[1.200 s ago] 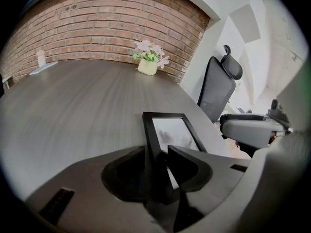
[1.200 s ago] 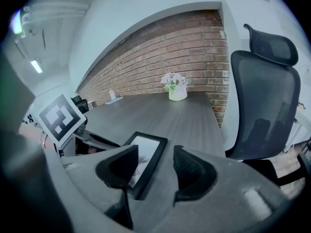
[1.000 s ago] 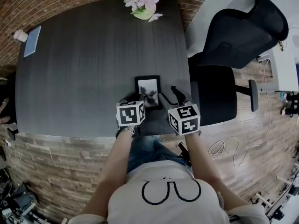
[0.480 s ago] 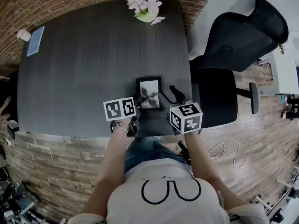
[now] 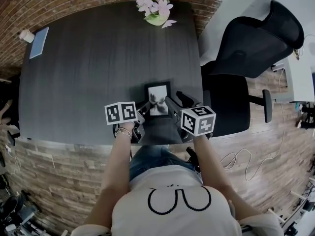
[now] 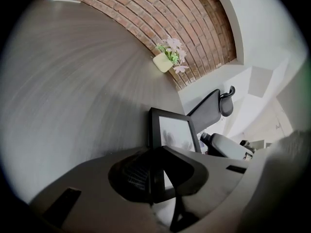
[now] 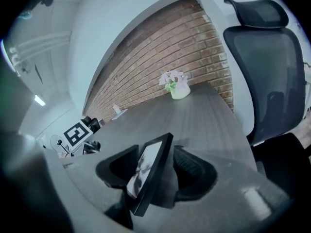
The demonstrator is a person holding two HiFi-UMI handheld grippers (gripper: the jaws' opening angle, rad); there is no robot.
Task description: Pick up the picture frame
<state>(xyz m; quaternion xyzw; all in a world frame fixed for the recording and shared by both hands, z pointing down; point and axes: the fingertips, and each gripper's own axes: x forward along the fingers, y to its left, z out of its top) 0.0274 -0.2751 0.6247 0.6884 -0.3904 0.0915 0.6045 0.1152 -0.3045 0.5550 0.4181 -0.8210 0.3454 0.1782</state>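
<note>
The black picture frame (image 5: pixel 158 93) with a pale flower print lies near the front right of the dark table (image 5: pixel 88 73). My left gripper (image 5: pixel 146 105) reaches in from the frame's left. In the left gripper view the frame's (image 6: pixel 177 132) black border runs between the jaws. The left gripper (image 6: pixel 158 174) is closing, and its pads touch that border. My right gripper (image 5: pixel 173 102) comes in from the frame's right. In the right gripper view the frame (image 7: pixel 146 166) stands tilted and edge-on between the jaws, and the right gripper (image 7: pixel 158 171) is shut on it.
A pot of pink flowers (image 5: pixel 156 9) stands at the table's far edge. A blue notebook (image 5: pixel 39 42) and a small white cup (image 5: pixel 27 35) sit at the far left corner. A black office chair (image 5: pixel 246 48) is close on the right. The table's front edge runs just below the frame.
My left gripper has rolled, its marker cube has swung left, and its jaws have narrowed onto the frame's left edge. The right gripper rolled slightly. The frame has stayed in place.
</note>
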